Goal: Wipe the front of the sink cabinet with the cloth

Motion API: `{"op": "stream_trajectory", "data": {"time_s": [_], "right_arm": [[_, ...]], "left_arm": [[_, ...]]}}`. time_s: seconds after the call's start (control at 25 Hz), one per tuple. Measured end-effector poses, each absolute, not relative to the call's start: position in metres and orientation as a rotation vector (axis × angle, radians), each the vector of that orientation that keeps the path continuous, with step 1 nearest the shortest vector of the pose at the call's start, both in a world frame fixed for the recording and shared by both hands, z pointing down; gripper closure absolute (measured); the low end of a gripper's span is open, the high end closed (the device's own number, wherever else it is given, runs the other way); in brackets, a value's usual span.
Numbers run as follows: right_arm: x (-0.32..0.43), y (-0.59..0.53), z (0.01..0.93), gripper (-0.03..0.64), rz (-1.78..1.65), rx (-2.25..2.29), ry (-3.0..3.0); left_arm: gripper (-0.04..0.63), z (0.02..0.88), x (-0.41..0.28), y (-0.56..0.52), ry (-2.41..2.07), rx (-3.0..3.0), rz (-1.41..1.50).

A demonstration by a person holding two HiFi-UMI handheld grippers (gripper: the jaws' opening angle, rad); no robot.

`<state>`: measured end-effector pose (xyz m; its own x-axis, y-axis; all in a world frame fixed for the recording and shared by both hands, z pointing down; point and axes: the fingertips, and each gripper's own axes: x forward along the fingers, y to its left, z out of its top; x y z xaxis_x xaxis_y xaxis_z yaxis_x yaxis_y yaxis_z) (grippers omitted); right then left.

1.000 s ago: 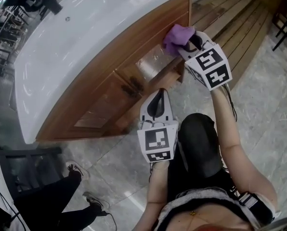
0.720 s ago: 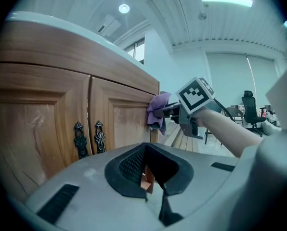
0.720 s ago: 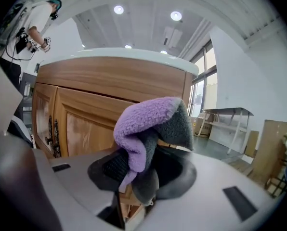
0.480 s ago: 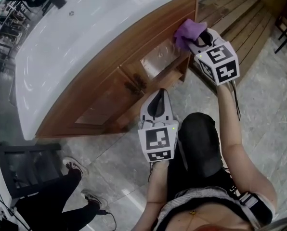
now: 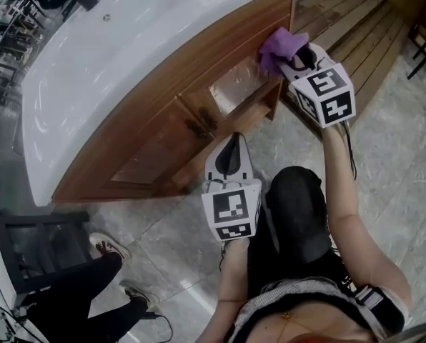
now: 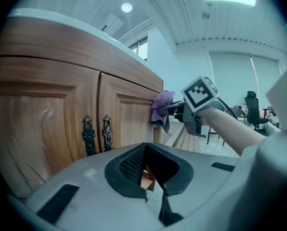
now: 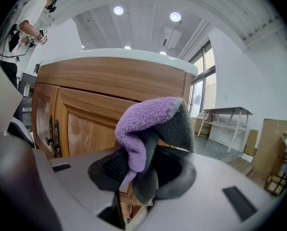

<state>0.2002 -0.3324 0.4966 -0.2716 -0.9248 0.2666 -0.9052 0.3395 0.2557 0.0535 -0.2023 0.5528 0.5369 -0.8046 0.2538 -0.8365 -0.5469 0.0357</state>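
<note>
Find the right gripper (image 5: 299,57) closed on the purple cloth (image 5: 279,45), with one fold bunched between the jaws and the rest bulging past the tips. Place the cloth at 1 o'clock in the head view, against the upper rail of the sink cabinet (image 5: 163,113) at its far right corner, just under the white basin top (image 5: 113,56). Find the left gripper (image 5: 232,140) near 6 o'clock, jaws drawn narrow with nothing between them, clear of the wood and facing the front near the paired door handles (image 6: 88,134). Judge the wipe under way at that one upper corner only. See no streak or damp mark to tell wiped wood from unwiped. Count both door panels, the rail toward 9 o'clock and the lower frame as probably outstanding.
</note>
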Motion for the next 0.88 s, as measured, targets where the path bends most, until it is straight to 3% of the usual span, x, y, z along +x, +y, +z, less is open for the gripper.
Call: {"op": "stream_trajectory", "data": {"time_s": [0.32, 0.88], "right_arm": [[0.179, -0.304, 0.507, 0.434, -0.037, 1.559, -2.302], [0.057, -0.268, 0.539, 0.434, -0.058, 1.227, -2.441]], "left_arm": [[0.595, 0.559, 0.044, -0.199, -1.419, 2.590, 0.296], [0.595, 0.563, 0.015, -0.187, -1.476, 2.539, 0.304]]}}
